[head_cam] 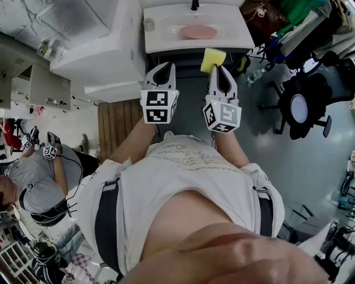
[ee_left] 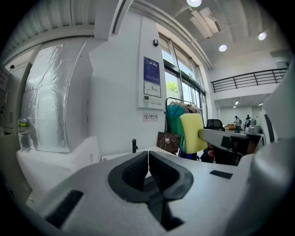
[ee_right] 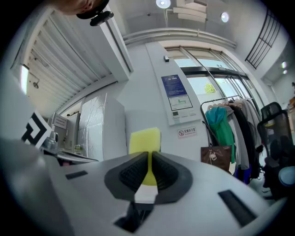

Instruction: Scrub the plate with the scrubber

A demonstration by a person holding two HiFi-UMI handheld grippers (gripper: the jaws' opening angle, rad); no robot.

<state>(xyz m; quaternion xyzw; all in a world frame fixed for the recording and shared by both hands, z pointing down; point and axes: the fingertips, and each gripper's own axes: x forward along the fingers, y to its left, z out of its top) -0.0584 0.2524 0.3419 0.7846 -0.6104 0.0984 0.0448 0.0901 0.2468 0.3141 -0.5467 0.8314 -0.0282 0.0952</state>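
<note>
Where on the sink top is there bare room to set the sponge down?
Bare: right of the plate, up to the sink top's right edge; also between plate and cup. Crowded: the floor at right, with a chair and bags.

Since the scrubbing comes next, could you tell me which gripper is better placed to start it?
Right: the right gripper clamps the yellow scrubber and points toward the plate; the left gripper is shut, empty.

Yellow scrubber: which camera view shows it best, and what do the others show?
Left gripper view: the scrubber shows nearly whole. Right gripper view: its top above the right tongs clamping it. Head view: small, at their tips.
</note>
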